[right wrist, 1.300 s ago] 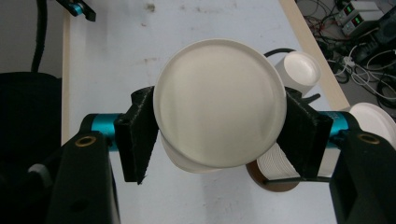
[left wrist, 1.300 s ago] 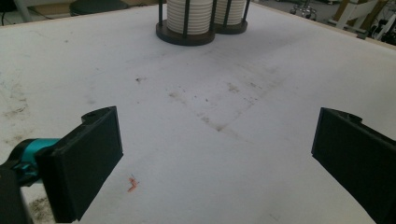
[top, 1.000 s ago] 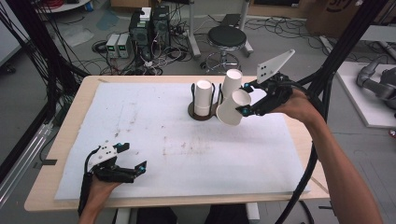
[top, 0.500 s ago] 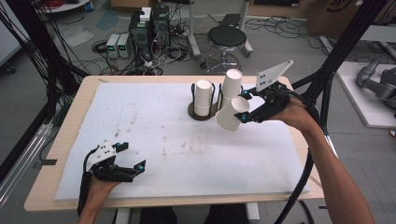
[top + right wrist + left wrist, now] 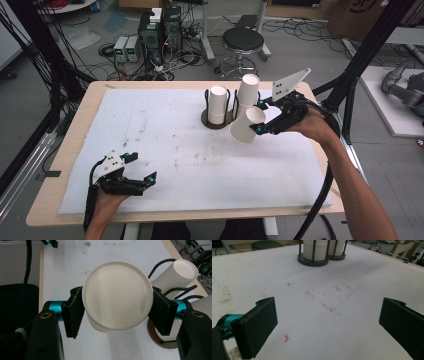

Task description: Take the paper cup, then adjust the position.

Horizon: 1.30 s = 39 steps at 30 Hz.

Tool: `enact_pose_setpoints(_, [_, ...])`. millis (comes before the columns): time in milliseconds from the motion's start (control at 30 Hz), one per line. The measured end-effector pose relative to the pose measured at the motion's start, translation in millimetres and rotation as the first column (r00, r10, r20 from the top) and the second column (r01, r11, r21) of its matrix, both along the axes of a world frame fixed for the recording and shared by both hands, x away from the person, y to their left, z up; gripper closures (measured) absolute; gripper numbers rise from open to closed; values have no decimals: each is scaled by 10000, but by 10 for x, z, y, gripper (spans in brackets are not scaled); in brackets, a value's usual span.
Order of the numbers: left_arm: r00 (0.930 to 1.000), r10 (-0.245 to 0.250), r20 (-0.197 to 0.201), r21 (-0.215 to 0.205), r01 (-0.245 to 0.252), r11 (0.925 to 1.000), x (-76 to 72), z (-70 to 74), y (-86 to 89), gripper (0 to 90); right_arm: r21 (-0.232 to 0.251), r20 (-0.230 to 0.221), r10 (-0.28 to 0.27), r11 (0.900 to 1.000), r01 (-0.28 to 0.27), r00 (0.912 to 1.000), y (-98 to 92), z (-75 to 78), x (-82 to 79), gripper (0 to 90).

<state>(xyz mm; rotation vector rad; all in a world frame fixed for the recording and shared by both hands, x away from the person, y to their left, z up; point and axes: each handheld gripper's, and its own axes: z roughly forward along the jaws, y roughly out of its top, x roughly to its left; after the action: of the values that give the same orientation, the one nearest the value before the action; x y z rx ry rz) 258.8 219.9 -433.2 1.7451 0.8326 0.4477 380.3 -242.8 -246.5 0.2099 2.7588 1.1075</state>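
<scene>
Right gripper (image 5: 117, 312): fingers (image 5: 73, 312) closed on a white paper cup (image 5: 117, 295), one pad on each side of its wall, so the cup hangs tilted in the air with its flat base toward the gripper's camera. In the high view the cup (image 5: 246, 125) sits just in front of the rack (image 5: 218, 120), apart from both stacks; the side grip probably keeps it free to be carried off or set down.

Rack: dark round base with wire uprights, holding two stacks of cups (image 5: 218, 102) upright at the far middle of the desk (image 5: 80, 120).

Left gripper (image 5: 135, 175): fingers (image 5: 259, 325) spread wide, holding nothing, low over the white mat (image 5: 332, 290) at the near left, seemingly idle.
</scene>
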Motion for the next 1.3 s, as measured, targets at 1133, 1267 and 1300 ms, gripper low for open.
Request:
enact_pose_setpoints(1133, [9996, -281, -65, -74, 281, 9996, -5, 25, 3, 17, -35, -73, 208, 9998, -208, 9998, 34, -32, 20, 353])
enact_pose_setpoints(1267, [9985, -545, -23, -163, 544, 9984, -6, 75, 10, 17, -40, -90, 259, 9997, -259, 9996, 40, -35, 14, 353])
enact_pose_setpoints(1300, [9983, -588, -6, -137, 588, 9982, -7, 85, 9, 17, -34, -50, 284, 9996, -284, 9996, 42, -34, 13, 353])
